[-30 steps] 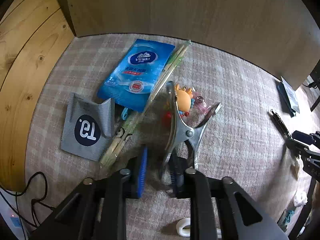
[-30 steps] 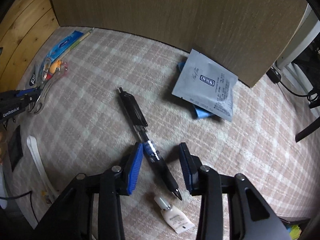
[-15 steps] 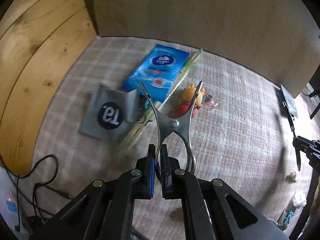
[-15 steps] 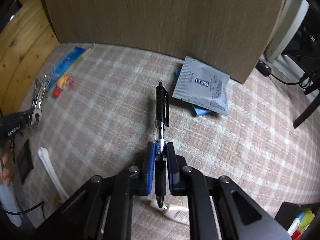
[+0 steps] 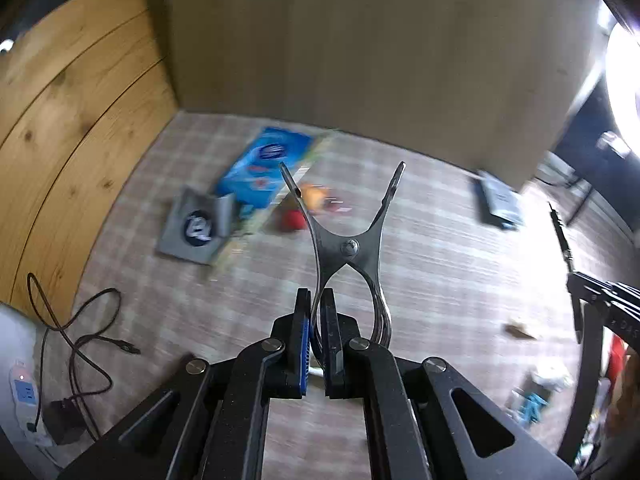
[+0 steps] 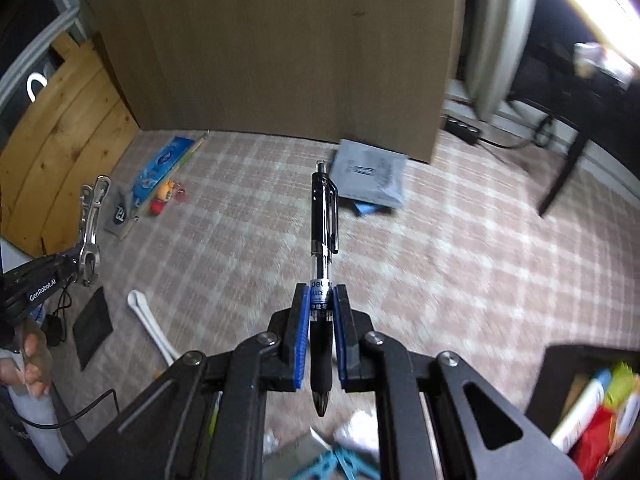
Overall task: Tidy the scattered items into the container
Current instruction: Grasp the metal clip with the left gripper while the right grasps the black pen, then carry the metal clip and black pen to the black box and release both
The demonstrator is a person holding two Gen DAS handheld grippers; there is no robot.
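Right now your left claw (image 5: 315,334) is clamped on one handle of a steel spring clamp (image 5: 347,246), whose two tips splay upward and away from you, clear of the checked cloth (image 5: 432,264) on the worktop. Your right claw (image 6: 321,322) is closed around a black pen (image 6: 323,240), gripping its clear barrel; the clip end points away from you and the tip hangs below the pads.

Lying on the cloth at far left are a blue tissue pack (image 5: 266,170), a grey sachet (image 5: 194,230) with a dark round logo, and a small orange and red toy (image 5: 306,204) just right of them. At far right, by the foot of the board wall, a pale grey pouch (image 6: 370,176) lies on something blue. A white strip (image 6: 154,330) lies near left, beside a dark flat piece.

The container (image 6: 580,400), a dark box with colourful packets already inside, sits at near right in your right wrist view.
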